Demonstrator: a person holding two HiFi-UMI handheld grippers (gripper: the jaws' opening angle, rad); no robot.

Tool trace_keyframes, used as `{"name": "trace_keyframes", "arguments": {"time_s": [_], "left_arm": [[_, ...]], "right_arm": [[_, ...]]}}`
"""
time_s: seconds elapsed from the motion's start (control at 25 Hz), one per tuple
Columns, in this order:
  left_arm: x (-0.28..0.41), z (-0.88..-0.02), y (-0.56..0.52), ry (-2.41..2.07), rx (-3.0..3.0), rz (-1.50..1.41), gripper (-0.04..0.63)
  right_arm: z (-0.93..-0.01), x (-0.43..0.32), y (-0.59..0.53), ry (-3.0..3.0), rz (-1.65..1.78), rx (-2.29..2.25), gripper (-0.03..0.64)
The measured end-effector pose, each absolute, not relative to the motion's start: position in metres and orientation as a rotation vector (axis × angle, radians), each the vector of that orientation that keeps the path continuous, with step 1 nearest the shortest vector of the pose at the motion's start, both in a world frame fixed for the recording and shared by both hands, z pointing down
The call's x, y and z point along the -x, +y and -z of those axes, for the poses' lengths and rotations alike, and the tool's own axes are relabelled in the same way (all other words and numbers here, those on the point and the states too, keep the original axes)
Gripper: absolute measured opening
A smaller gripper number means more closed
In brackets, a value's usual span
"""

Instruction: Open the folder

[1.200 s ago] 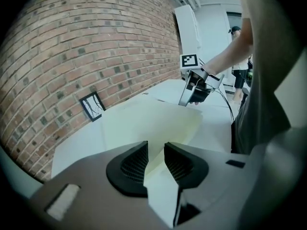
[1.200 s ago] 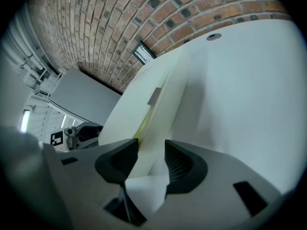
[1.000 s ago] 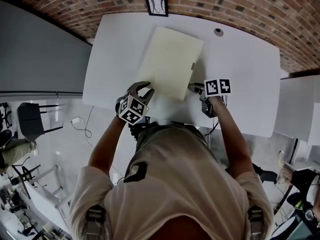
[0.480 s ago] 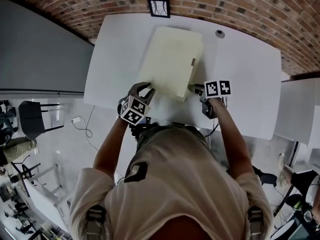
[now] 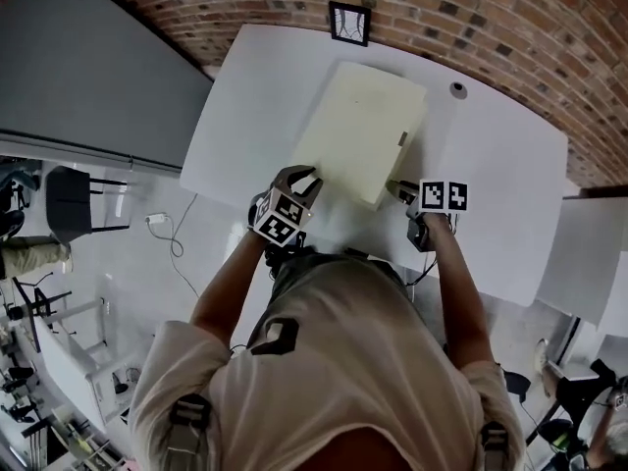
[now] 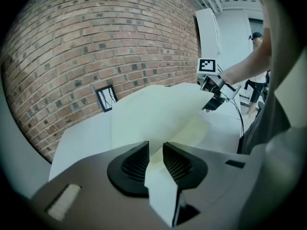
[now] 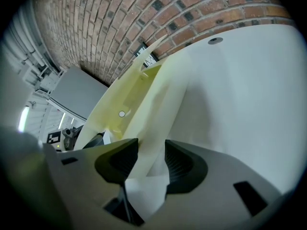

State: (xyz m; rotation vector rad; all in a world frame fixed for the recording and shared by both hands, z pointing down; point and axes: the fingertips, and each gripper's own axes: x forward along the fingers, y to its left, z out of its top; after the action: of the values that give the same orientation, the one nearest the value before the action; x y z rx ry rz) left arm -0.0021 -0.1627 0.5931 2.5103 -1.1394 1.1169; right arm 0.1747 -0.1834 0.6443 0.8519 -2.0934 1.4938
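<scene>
Two grippers are working a pale folder [image 5: 363,130] on the white table [image 5: 245,96]: the left gripper [image 5: 299,177], jaws nearly closed, is pinching its near corner, apparently to lift the cover, while the right gripper [image 5: 400,190], jaws wider, is clamping the opposite edge, seemingly steadying it.

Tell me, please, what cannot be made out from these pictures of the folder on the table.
- Inside of the folder: head view, its own cover hides it; right gripper view shows only a narrow part.
- Drawing in the frame: head and left gripper views, too small.
- The round thing on the table: head view, too small to name.
- Part of the table's near edge: head view, behind the person.
</scene>
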Motion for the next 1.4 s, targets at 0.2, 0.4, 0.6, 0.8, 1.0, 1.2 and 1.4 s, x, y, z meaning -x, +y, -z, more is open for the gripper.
{"name": "trace_keyframes", "arguments": {"time_s": [0.2,0.4,0.6,0.8,1.0,1.2,1.4], "left_arm": [[0.003,-0.593,-0.153,-1.12,-2.499,-1.122,0.084],[0.008,-0.588,-0.142,-1.132,-2.476,-1.082,0.083],[0.014,-0.582,-0.134,-1.165,-2.443,-1.051,0.078],[0.019,-0.579,-0.124,-1.208,-2.396,-1.016,0.075],[0.023,-0.574,-0.121,-1.242,-2.346,-1.011,0.069],[0.026,-0.573,-0.123,-1.248,-2.326,-1.023,0.067],[0.032,-0.571,-0.121,-1.244,-2.326,-0.998,0.066]], "right_arm": [[-0.643,-0.175,-0.178,-2.09,-1.484,-0.846,0.161],[-0.641,-0.173,-0.172,-2.093,-1.478,-0.837,0.161],[-0.642,-0.173,-0.168,-2.099,-1.491,-0.822,0.161],[-0.643,-0.176,-0.163,-2.108,-1.516,-0.793,0.164],[-0.644,-0.177,-0.162,-2.118,-1.551,-0.762,0.178],[-0.644,-0.176,-0.163,-2.135,-1.548,-0.749,0.181],[-0.645,-0.178,-0.161,-2.138,-1.552,-0.773,0.192]]}}
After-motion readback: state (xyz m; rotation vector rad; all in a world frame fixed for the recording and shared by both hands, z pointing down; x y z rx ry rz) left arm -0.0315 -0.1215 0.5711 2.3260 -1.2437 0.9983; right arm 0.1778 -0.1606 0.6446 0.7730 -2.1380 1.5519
